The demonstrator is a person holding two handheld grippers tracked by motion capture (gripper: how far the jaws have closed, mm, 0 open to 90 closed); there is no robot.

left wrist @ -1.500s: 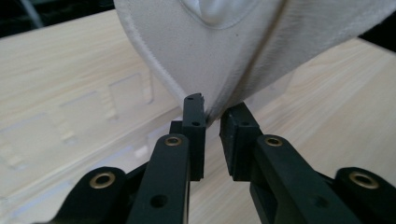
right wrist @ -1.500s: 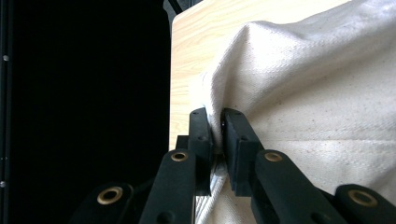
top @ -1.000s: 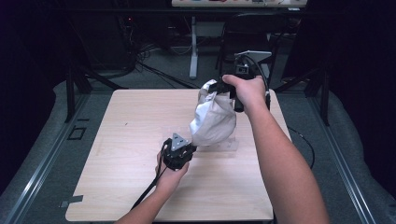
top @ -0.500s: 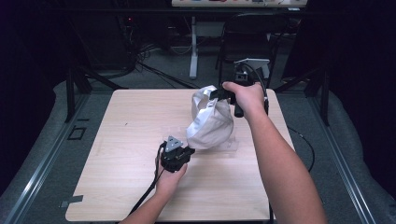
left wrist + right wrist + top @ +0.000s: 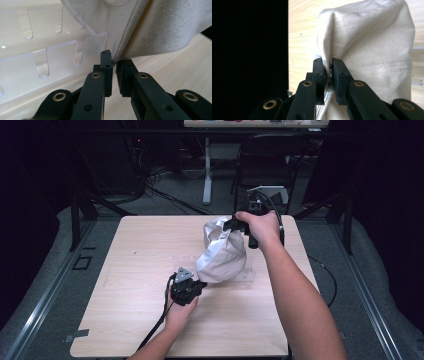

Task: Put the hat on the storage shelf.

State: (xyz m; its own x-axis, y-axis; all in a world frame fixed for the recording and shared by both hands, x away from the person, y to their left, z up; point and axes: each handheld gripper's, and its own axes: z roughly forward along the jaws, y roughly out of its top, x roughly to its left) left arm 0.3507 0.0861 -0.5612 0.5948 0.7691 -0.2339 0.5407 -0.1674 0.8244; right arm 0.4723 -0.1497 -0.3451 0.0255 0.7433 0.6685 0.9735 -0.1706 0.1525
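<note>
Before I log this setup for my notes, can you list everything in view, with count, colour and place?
Cloth bag: one, off-white, held up over the middle-right of the table, pinched at its upper and lower edges.
Plastic tray: one, clear with slots, lying on the table under the bag.
Table: one, light wood, centre of the high view.
Chair: one, dark, behind the table.
Floor cables: several, dark, behind the table.
Left hand-held gripper: one, black, shut on the bag's lower edge.
Right hand-held gripper: one, black, shut on the bag's upper edge.
Person's forearms: two, coming in from the bottom of the high view.
</note>
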